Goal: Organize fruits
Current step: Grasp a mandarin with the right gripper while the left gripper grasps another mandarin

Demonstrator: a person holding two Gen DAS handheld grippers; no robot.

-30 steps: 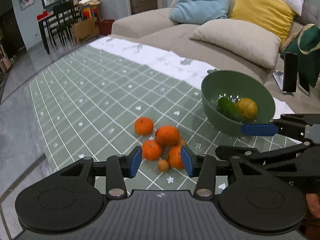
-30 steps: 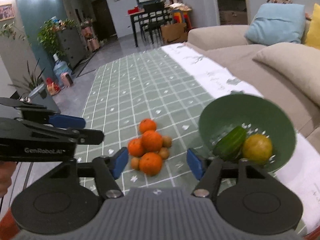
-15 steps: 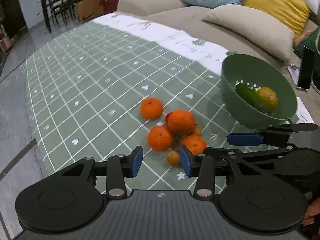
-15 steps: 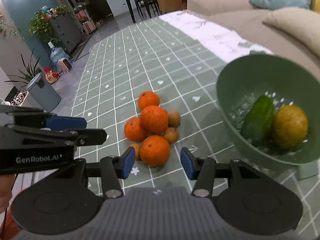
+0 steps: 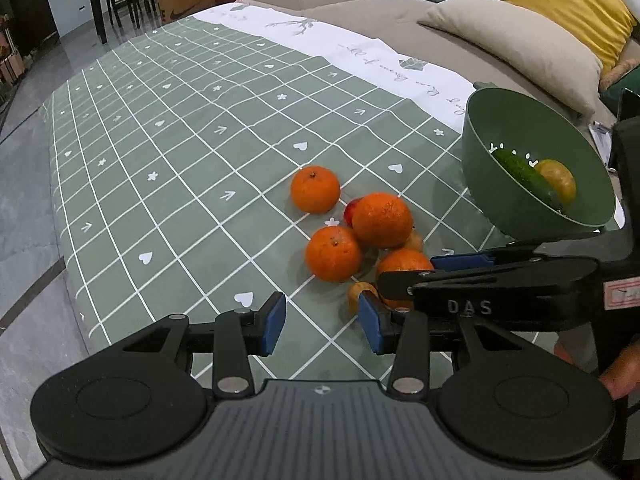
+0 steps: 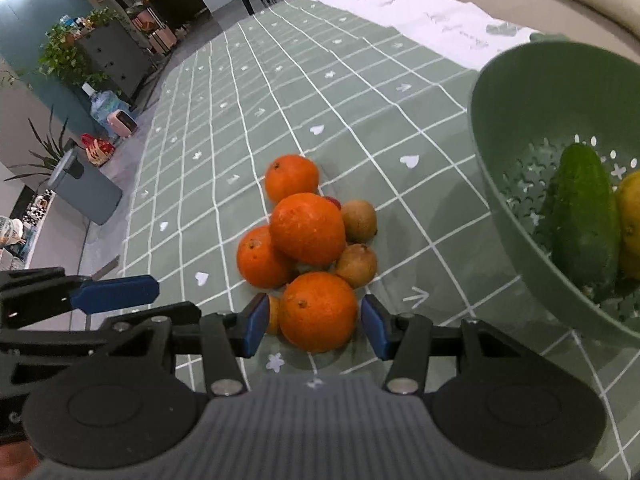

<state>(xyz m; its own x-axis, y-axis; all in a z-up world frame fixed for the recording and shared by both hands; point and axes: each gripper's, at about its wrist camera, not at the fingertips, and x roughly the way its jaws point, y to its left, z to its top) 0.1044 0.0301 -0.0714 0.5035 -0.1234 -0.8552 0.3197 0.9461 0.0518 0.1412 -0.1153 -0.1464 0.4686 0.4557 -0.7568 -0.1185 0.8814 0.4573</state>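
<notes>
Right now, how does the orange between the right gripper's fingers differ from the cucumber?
The nearest orange is round and bright orange; the cucumber is long and dark green. The orange sits on the tablecloth between the open right gripper fingers; the cucumber lies inside the green colander. Neither is gripped.

Four oranges, two kiwis, one cucumber (in bowl)

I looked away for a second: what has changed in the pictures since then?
Both claws came down toward the fruit pile. The right claw now has its open jaws either side of the nearest orange, not yet closed. The left claw is open and empty. The fruit pile and the green bowl stayed put.
</notes>
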